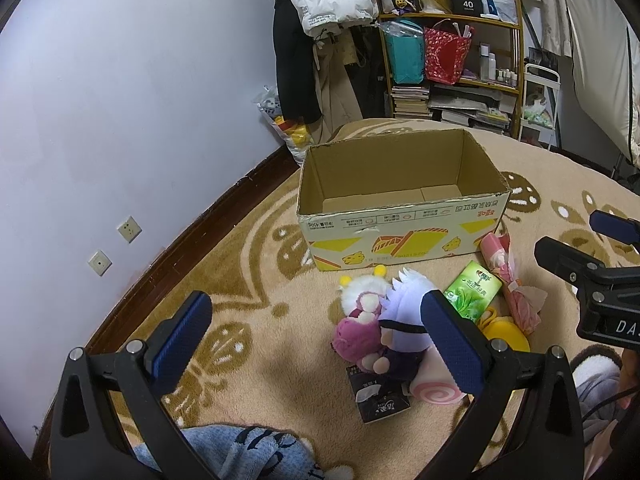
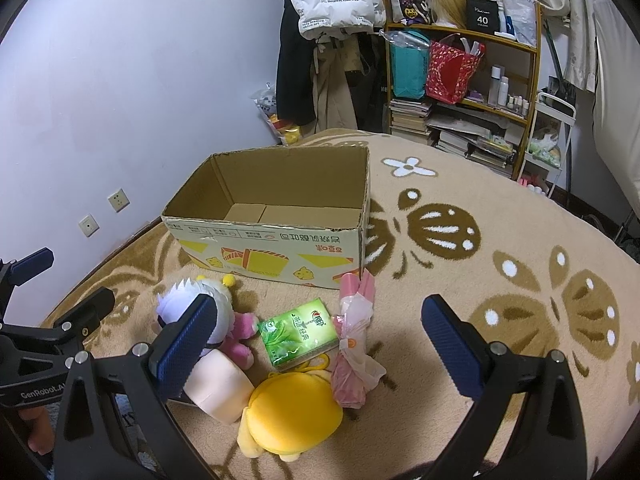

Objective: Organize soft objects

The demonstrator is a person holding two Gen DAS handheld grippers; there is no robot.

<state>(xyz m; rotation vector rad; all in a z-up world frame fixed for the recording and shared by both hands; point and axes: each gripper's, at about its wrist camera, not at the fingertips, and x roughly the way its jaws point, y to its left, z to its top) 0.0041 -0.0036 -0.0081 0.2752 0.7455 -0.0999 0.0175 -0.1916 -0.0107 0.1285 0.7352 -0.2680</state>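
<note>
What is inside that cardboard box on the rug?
Nothing, as far as the views show: the cardboard box is open on top, with only its bare bottom flaps visible in both views. The strip of floor just behind the near wall is hidden, so something flat could lie there.

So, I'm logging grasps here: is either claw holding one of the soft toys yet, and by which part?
Nothing is held. The left claw and right claw are both open above the rug, and the toys lie loose before the cardboard box.

Left gripper (image 1: 316, 340) and right gripper (image 2: 320, 340): black frames, 2 blue textured pads each, silver screws; white "GenRobot.AI" lettering is printed on the left body.
</note>
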